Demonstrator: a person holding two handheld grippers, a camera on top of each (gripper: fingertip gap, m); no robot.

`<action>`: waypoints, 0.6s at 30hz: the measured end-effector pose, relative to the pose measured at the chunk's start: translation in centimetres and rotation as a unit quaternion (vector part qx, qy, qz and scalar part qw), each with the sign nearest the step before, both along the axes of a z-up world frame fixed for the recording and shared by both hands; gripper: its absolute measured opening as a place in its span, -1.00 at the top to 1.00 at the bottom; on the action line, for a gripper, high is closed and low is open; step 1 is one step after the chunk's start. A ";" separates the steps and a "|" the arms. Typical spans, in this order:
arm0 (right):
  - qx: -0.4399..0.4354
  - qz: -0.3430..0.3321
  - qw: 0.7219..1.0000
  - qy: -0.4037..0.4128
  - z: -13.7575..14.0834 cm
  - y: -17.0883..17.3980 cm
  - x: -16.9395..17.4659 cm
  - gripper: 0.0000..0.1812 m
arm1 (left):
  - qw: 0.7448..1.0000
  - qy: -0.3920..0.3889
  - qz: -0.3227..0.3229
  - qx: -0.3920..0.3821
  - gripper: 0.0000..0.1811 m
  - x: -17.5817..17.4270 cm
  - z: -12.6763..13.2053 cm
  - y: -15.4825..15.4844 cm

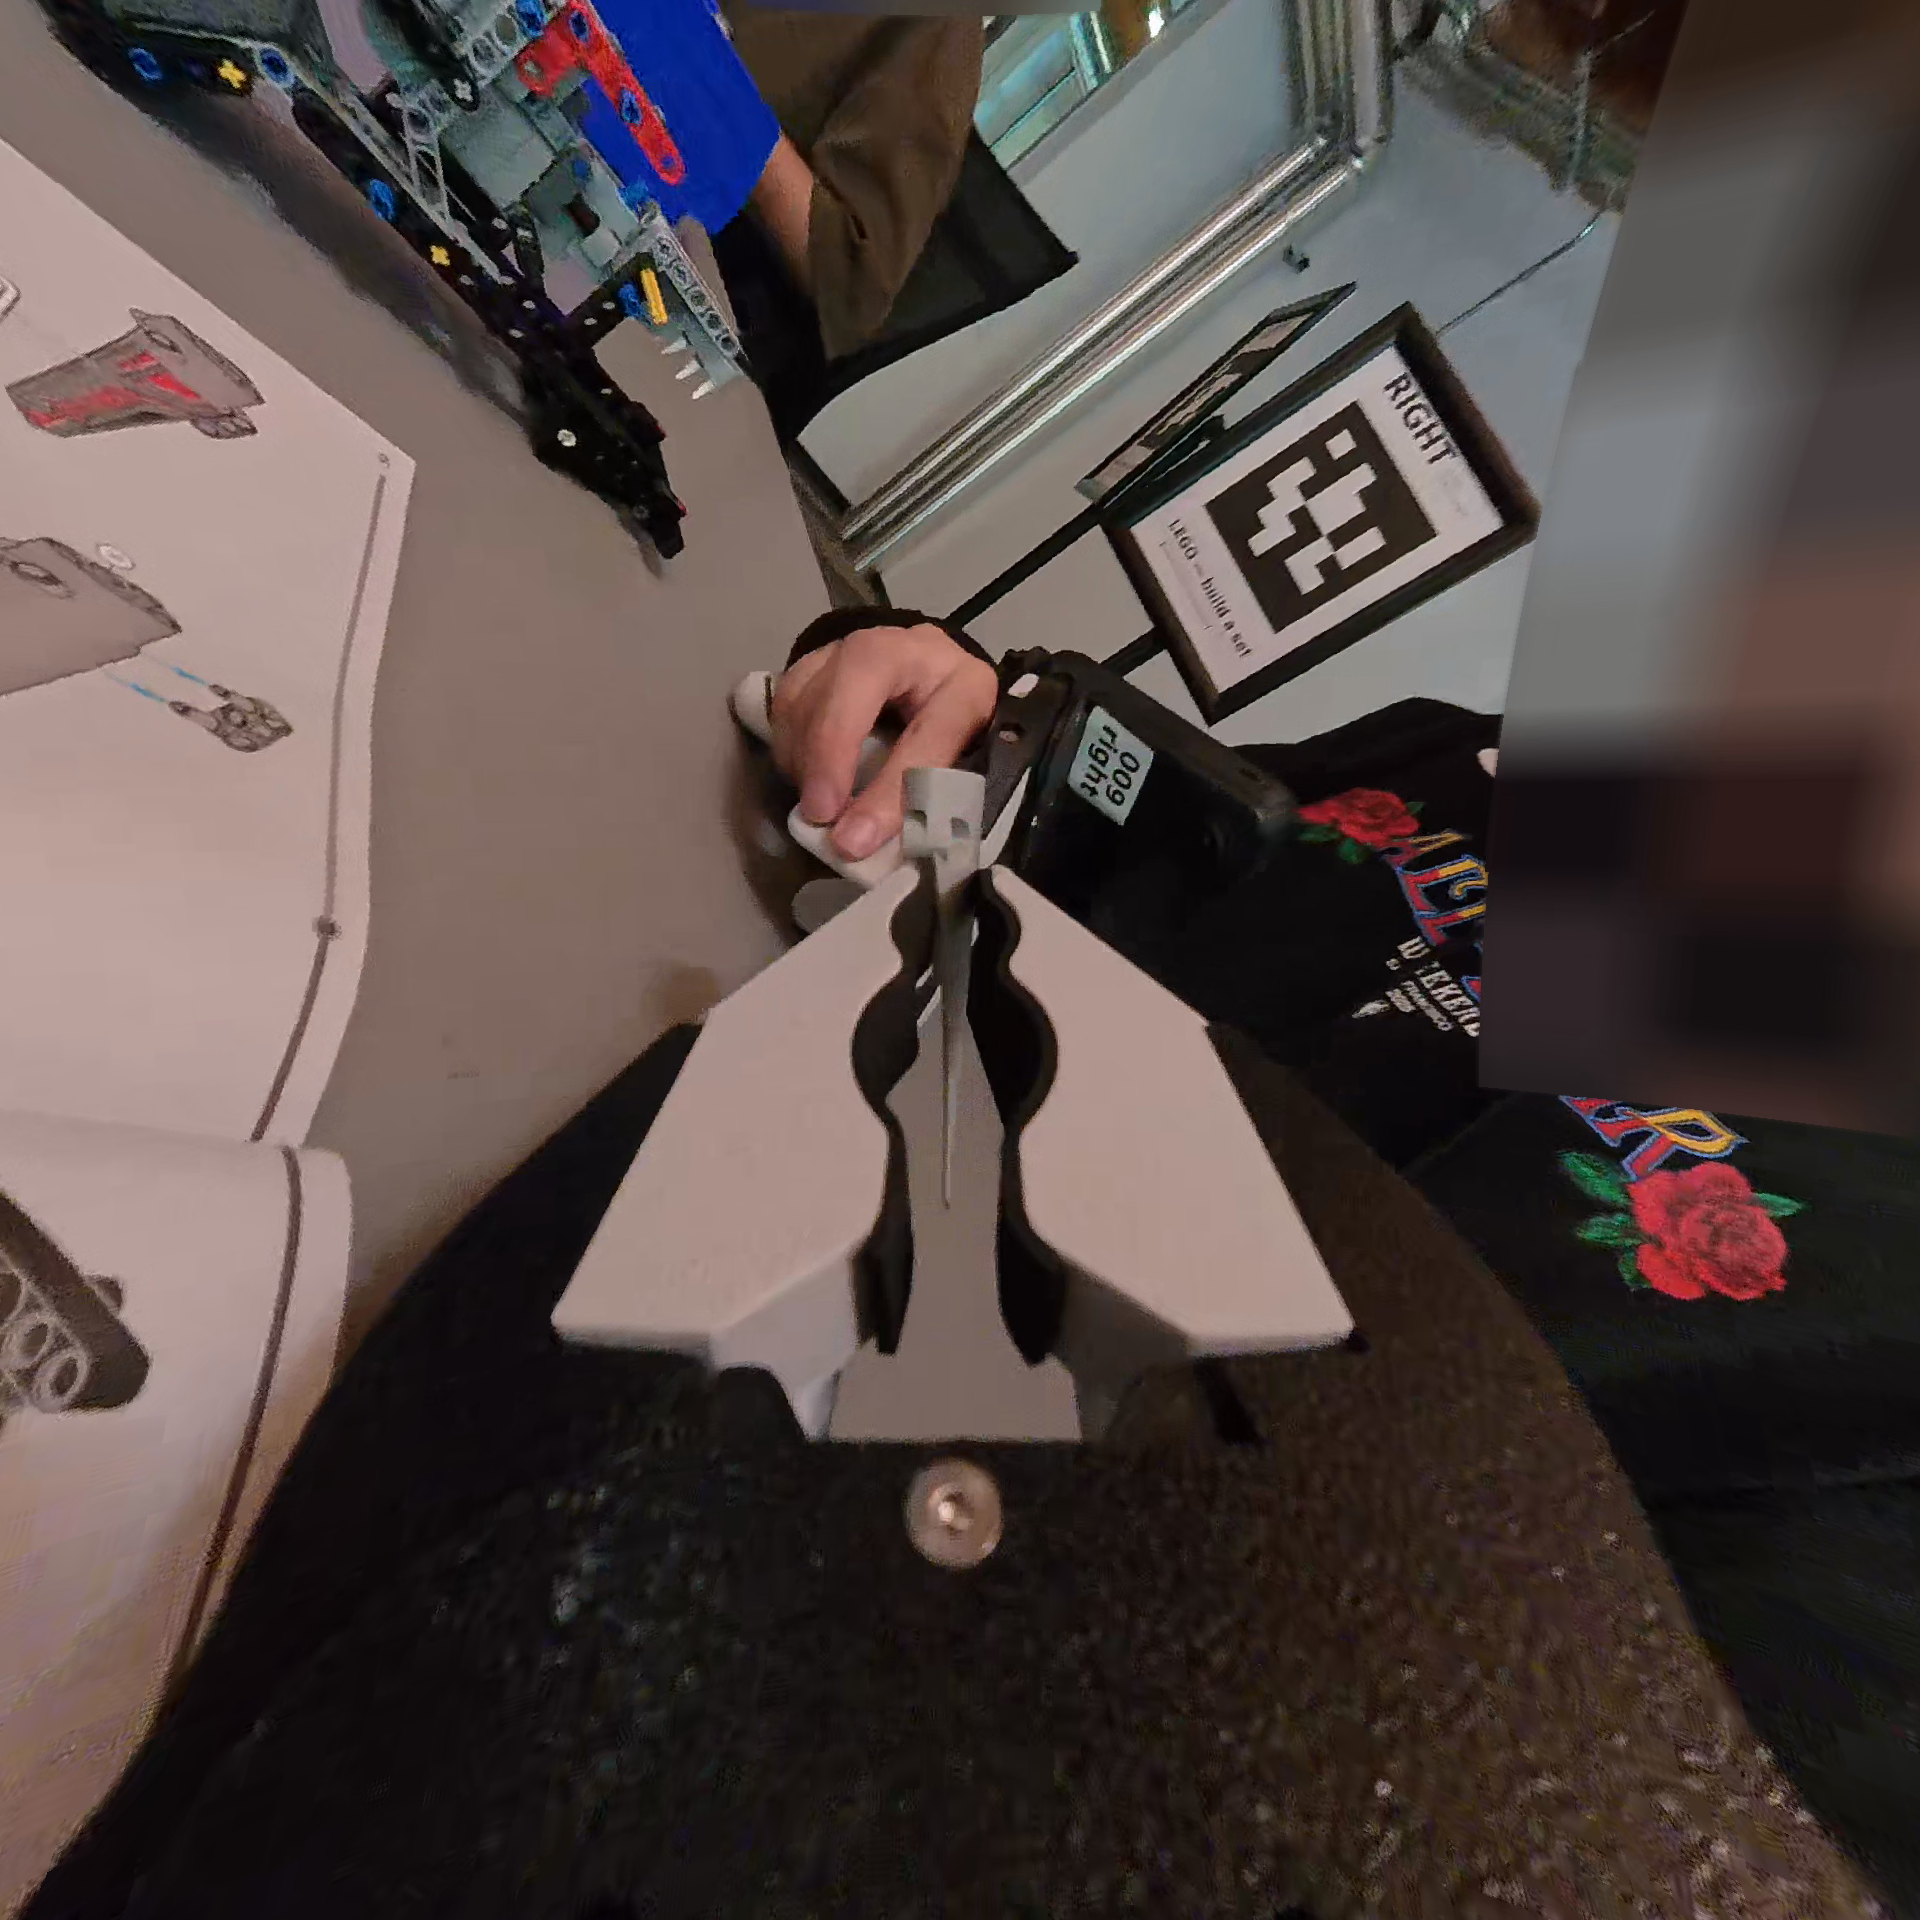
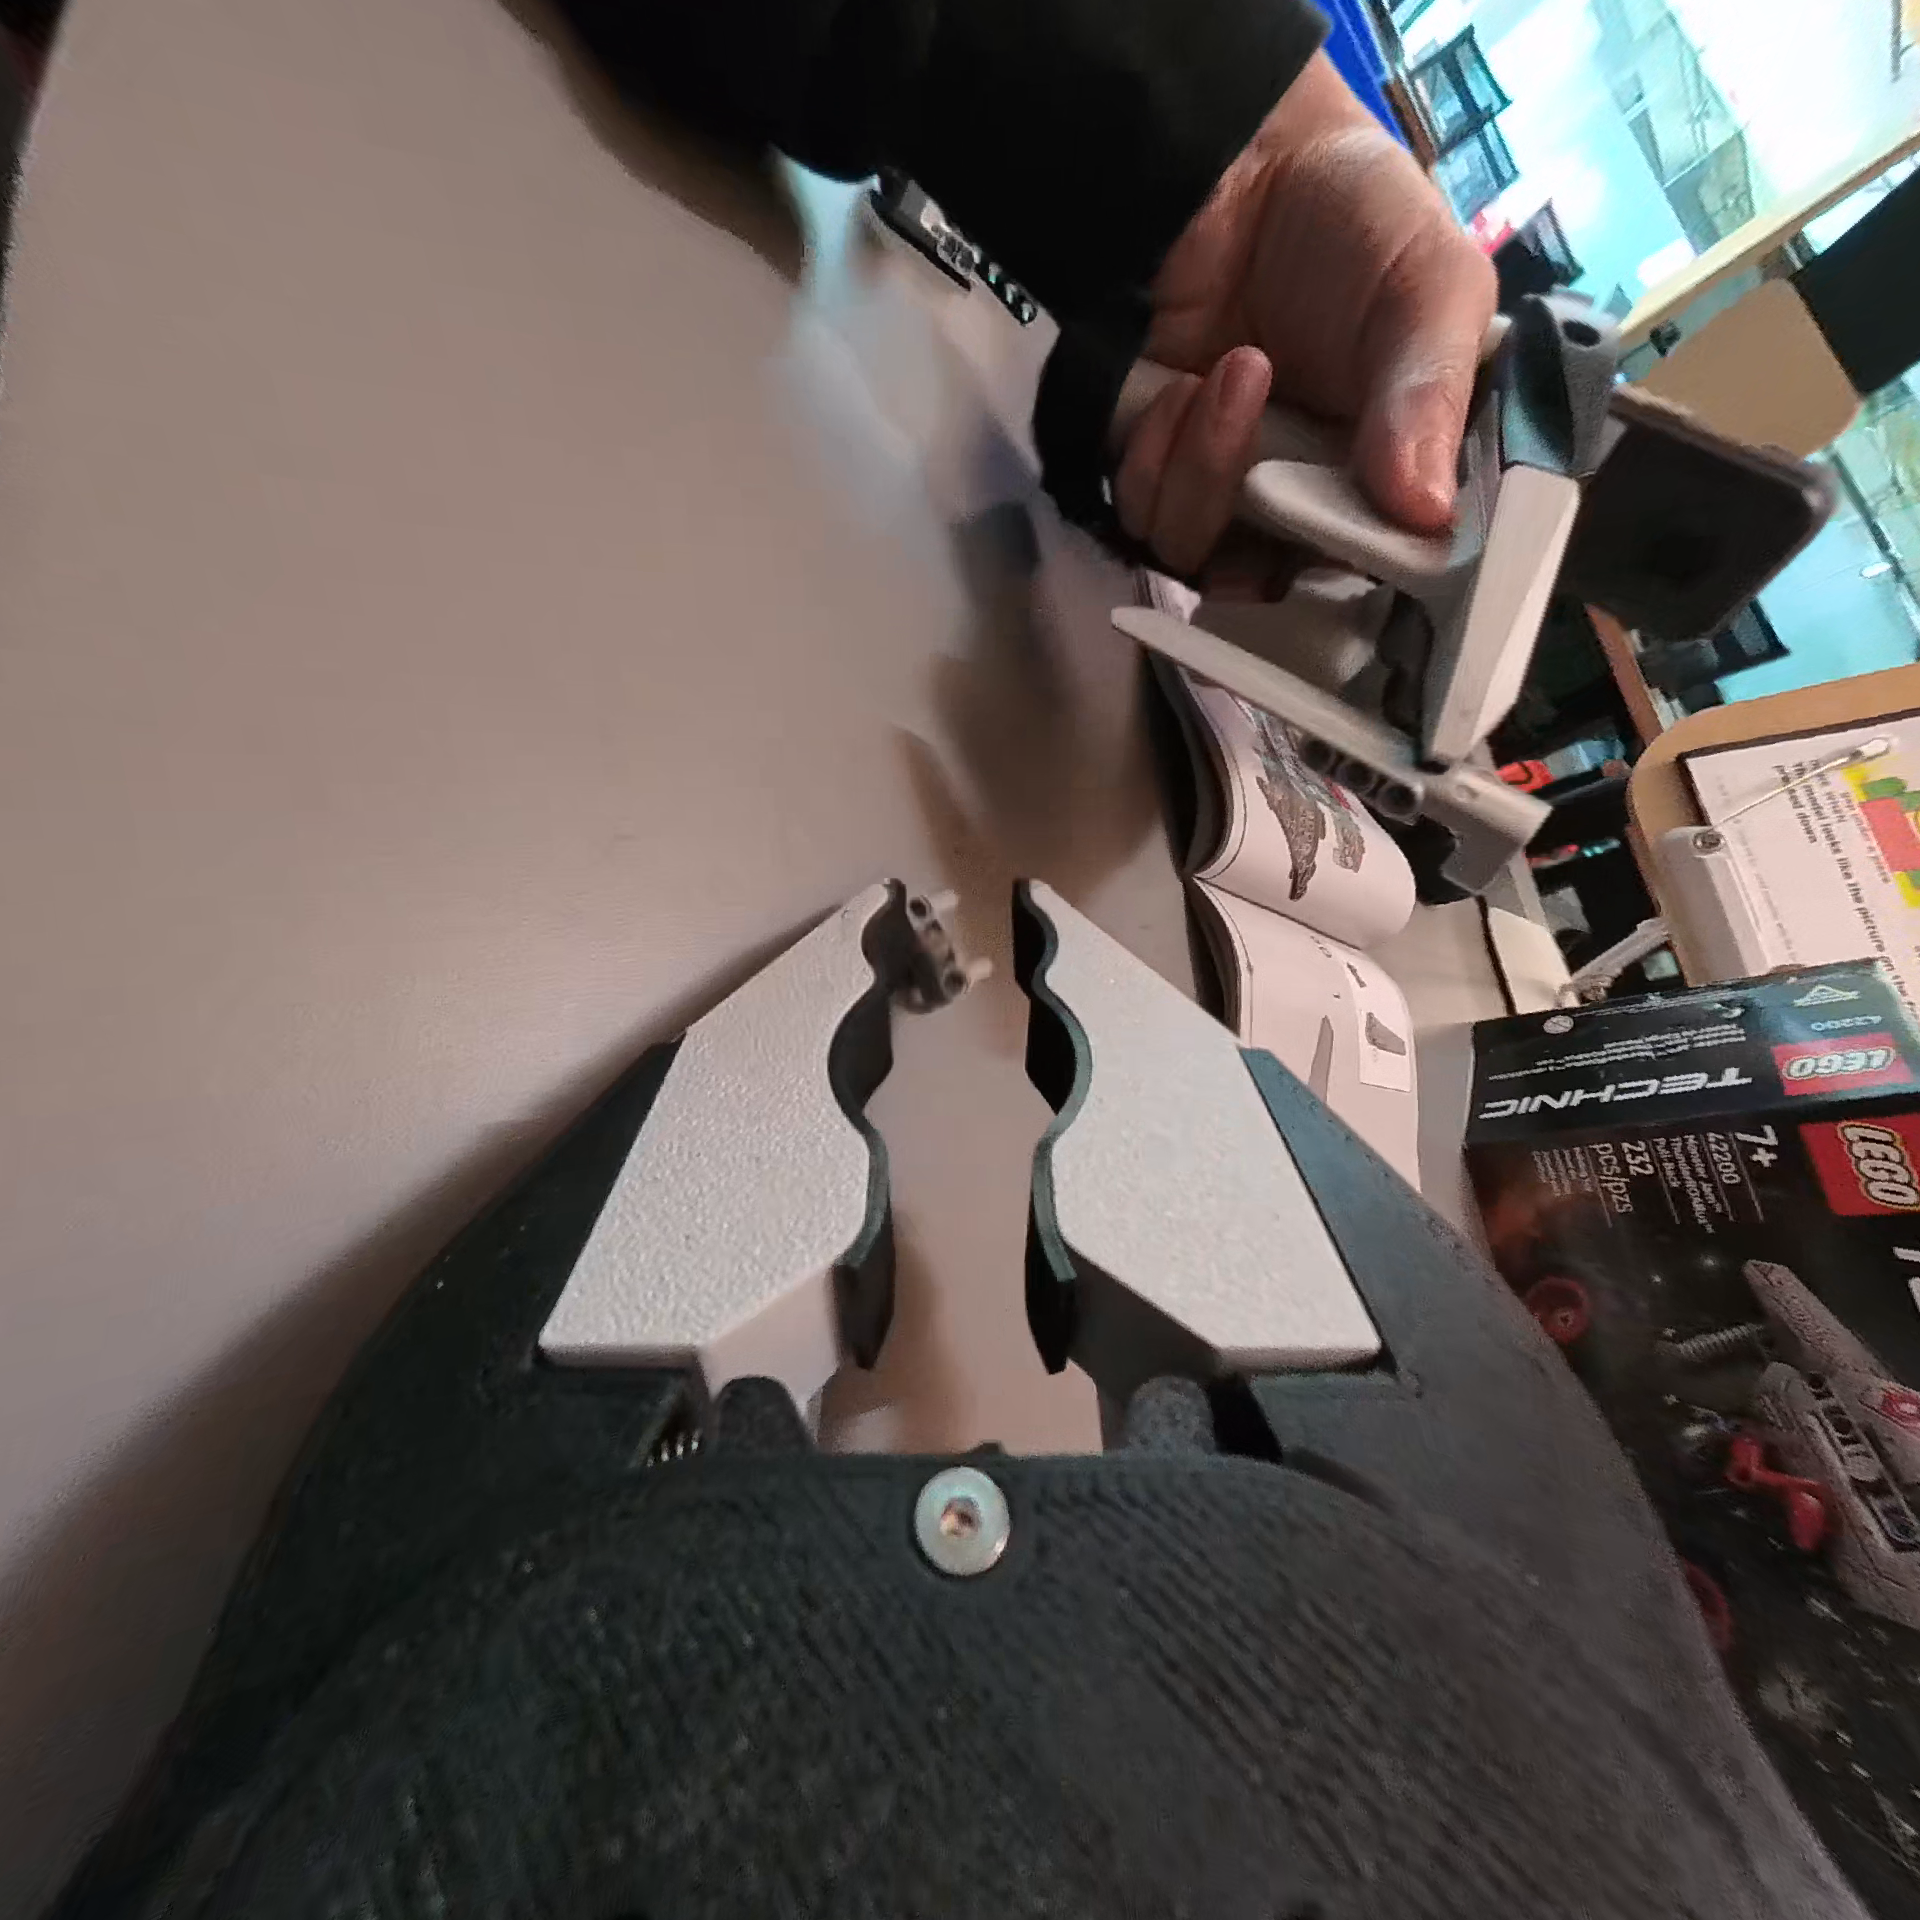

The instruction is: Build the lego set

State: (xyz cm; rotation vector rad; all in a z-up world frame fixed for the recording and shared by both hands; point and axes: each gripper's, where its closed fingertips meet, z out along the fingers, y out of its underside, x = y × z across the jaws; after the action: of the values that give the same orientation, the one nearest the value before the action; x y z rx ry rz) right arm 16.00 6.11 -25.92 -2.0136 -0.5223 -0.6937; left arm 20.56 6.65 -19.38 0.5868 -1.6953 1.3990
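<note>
The left gripper (image 1: 948,904) is clamped on a thin grey Lego panel (image 1: 948,997), its black wavy pads pressed close on either side of the flat piece. The panel stands edge-on in the left wrist view, its long axis running along the fingers, and its thicker connector end pokes out past the fingertips. Seen from the right wrist view, this same gripper sits tilted above the open instruction booklet (image 2: 1299,862), and the panel juts out sideways with a row of pin holes along its edge. A hand (image 2: 1320,312) in a black sleeve wraps the grey handle, thumb pressed along the trigger.

The right gripper (image 2: 951,935) has its fingers parted, a clear gap between the pads. A small dark grey connector with pale pins (image 2: 935,951) sits against the tip of one finger only; the other finger stands apart from it. I can't tell whether it rests on the table (image 2: 364,623) or clings to the pad.

A part-built Lego model (image 1: 499,187) lies at the far side of the table, and the set's box (image 2: 1704,1247) is beside the booklet.
</note>
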 end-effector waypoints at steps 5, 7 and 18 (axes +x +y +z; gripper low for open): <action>0.001 -0.037 0.996 0.082 0.3 -0.8 0.3 0.72 | 0.997 -0.044 0.020 0.059 0.95 0.2 -1.0 0.0; 0.013 -0.076 0.985 0.151 0.7 -1.0 0.9 0.73 | 0.995 -0.046 0.027 0.081 0.95 0.3 -1.6 0.1; -0.036 -0.183 0.931 0.313 -1.6 -0.8 0.7 0.56 | 0.977 -0.012 0.101 0.189 0.95 -0.5 -5.4 0.7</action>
State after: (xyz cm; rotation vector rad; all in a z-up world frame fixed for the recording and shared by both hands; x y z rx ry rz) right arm 16.72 5.27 -27.55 -2.2747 0.2145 -0.2079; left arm 20.06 7.38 -24.81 0.9793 -1.9818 1.2270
